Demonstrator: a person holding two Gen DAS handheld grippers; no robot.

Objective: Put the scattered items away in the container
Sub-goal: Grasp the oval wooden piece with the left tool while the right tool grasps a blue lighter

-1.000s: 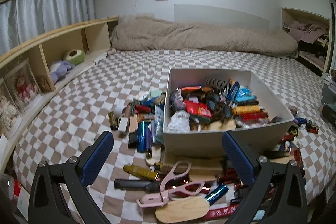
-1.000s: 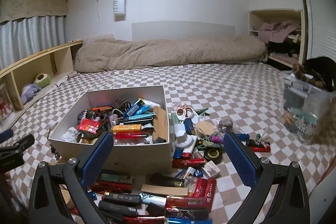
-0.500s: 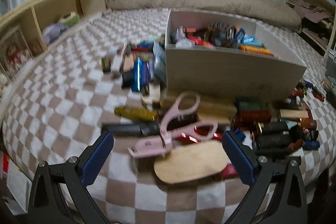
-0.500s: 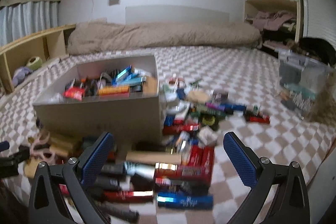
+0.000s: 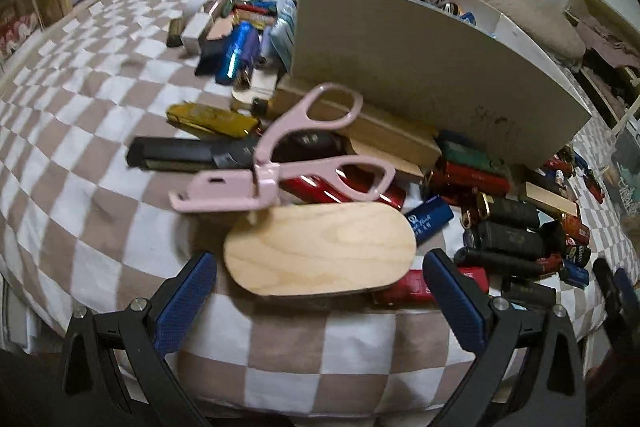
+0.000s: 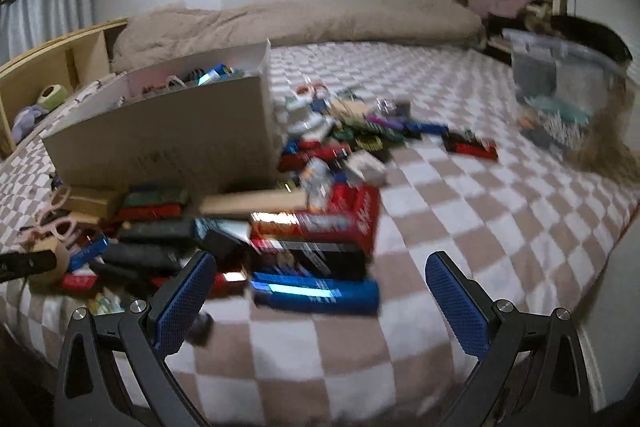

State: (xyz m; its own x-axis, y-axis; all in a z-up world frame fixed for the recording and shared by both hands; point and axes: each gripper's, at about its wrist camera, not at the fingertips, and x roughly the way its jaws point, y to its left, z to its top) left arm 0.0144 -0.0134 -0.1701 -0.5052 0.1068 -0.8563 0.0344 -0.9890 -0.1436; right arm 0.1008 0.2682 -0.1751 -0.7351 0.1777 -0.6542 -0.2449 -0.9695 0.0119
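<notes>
You are holding both tools spread wide and empty. The left gripper (image 5: 320, 291) is hanging low over the bed edge with the wooden oval (image 5: 320, 253) lying between its blue pads (image 5: 184, 299); the pads are not touching it. The right gripper (image 6: 320, 293) is framing a blue tube (image 6: 316, 293) that is lying flat on the checked blanket (image 6: 460, 227), also untouched.

The box (image 5: 420, 67) is sitting just behind the clutter, already partly filled, with loose items crowding its front and both sides.

The oval is looking stiff, flat and light, with a smooth face that is giving the pads little to bite on. Its long sides are looking like the place to pinch, across the narrow width, since the ends are rounded and likely to slip. It is resting on other items, so its edge may be standing proud enough to catch. The pink curler (image 5: 280, 167) is lying against its far edge, with its open loops likely to snag and drag along.

The tube is looking round, glossy and prone to rolling; gripping it across the middle seems safest. That view is blurred, so finer detail is not readable.
</notes>
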